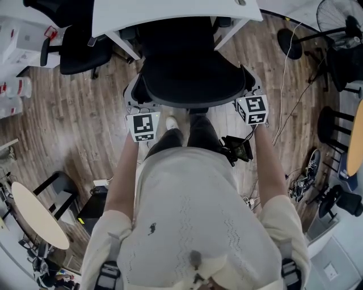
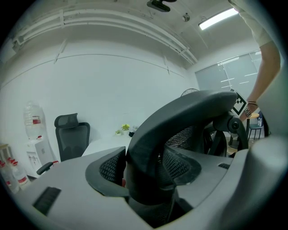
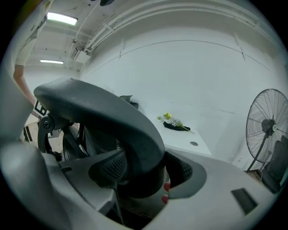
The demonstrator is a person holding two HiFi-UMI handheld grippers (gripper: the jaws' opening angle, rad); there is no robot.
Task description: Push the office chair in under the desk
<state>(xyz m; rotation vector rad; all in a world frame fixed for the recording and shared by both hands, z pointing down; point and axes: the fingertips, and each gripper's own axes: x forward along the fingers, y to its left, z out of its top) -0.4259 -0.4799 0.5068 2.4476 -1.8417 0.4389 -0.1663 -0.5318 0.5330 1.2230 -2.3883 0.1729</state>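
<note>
The office chair (image 1: 193, 79) is matt plastic and mesh, the floor (image 1: 85, 119) wood-grain

The place is an office. A white desk (image 1: 170, 10) stands before a plain white wall, with a black mesh office chair (image 1: 187, 62) at its front edge and a second swivel chair (image 1: 79, 48) near its left corner. A water dispenser (image 2: 38, 150) topped with a big bottle stands by the wall, and a pedestal fan (image 3: 266, 128) stands off the desk's right corner. Strip lights (image 3: 60, 18) run along the ceiling. A glazed partition (image 2: 229, 74) closes one side. The floor (image 1: 74, 124) is wood-look planking, with a small round table (image 1: 37, 215) on it.
</note>
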